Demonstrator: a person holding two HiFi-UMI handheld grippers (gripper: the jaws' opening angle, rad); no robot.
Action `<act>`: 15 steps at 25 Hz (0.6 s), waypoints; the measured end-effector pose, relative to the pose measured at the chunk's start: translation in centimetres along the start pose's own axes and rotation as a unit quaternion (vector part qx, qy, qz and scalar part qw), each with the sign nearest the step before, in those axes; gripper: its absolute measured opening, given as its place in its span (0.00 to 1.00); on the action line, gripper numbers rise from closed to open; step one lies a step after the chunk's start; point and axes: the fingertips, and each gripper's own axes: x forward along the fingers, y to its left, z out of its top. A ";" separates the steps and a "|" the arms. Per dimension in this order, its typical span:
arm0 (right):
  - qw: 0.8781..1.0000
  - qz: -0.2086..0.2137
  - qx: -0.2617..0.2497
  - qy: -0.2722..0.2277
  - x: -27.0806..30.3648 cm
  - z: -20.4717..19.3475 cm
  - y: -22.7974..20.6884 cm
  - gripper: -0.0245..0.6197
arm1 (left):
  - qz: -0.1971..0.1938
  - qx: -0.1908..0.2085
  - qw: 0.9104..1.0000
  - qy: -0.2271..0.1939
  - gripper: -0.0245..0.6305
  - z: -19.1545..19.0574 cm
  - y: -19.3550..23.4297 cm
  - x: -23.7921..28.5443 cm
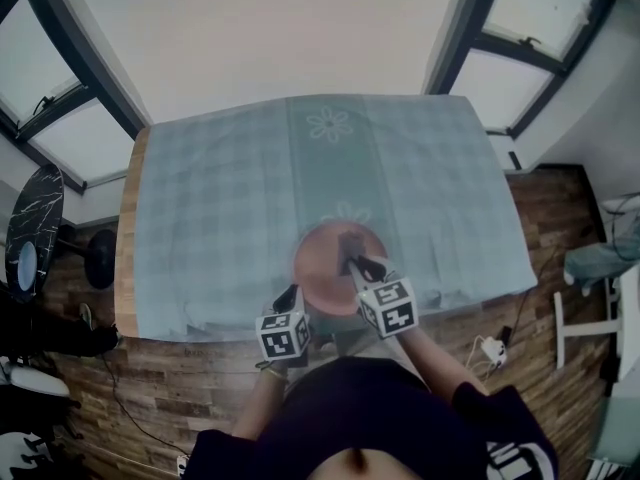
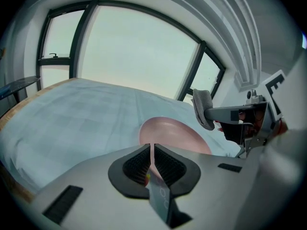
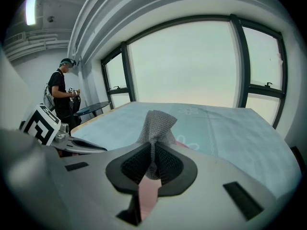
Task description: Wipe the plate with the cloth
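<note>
Left claw [image 2: 150, 158] is clamped shut on the pink plate [image 2: 178, 134] at its rim. Right claw [image 3: 153, 161] grips the grey cloth [image 3: 156, 122], over the plate.

My left gripper [image 1: 296, 295] and right gripper [image 1: 351, 264] have grey shells, black ribbed pads [image 2: 169, 165], black-and-white marker cubes [image 1: 283, 336]; my top [image 1: 380, 408] is dark.

Head view steeply down over table [image 1: 126, 248]; both gripper views low, near, facing windows [image 2: 134, 51]; all share plate [image 1: 335, 268]

Smooth pink plate [image 1: 322, 260], grey waffle-textured cloth [image 3: 156, 121], matt checked fabric tablecloth [image 1: 220, 218], wood floor [image 1: 150, 388]
</note>
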 end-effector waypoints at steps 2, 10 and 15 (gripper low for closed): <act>1.000 0.001 -0.002 0.008 0.7 -0.2 -0.2 0.09 | 0.002 -0.002 1.000 0.006 0.07 -0.2 0.2 0.5; 0.999 0.000 -0.014 0.046 3.7 -1.6 -1.5 0.09 | 0.004 -0.013 0.999 0.029 0.18 -0.8 0.9 2.7; 0.997 0.001 -0.027 0.067 5.5 -2.4 -2.1 0.09 | 0.015 -0.019 0.999 0.045 0.20 -1.5 1.4 3.5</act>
